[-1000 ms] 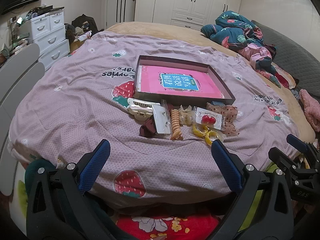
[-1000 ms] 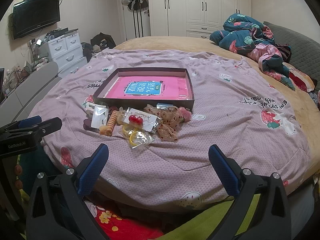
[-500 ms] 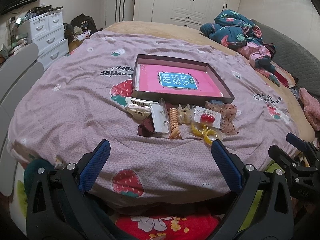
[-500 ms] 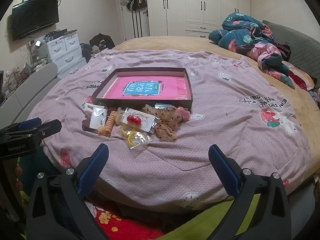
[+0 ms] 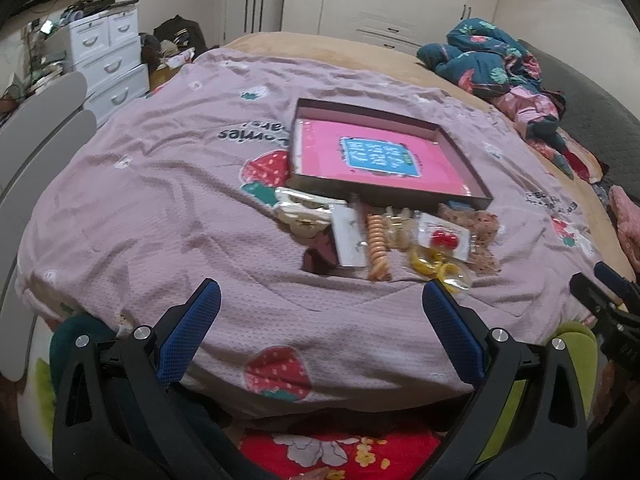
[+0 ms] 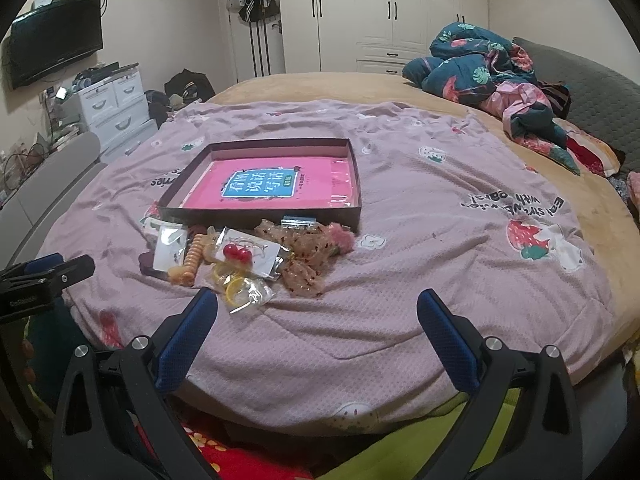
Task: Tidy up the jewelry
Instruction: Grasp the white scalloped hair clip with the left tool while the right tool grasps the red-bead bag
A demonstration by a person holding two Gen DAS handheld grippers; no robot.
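Both claws nearer; jewelry (image 6: 240,258) heaped.

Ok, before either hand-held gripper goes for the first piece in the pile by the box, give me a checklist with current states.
1. Left hand-held gripper open, holding nothing: ok.
2. Right hand-held gripper open, holding nothing: ok.
3. Box open-topped, only a pink booklet flat inside: ok.
4. Jewelry pile in front of the box, not in it: ok.
5. Pieces lie apart for a clean single pick: not ok; packets, orange spiral tie and yellow rings overlap.
6. Which piece is free of the others: cannot tell.
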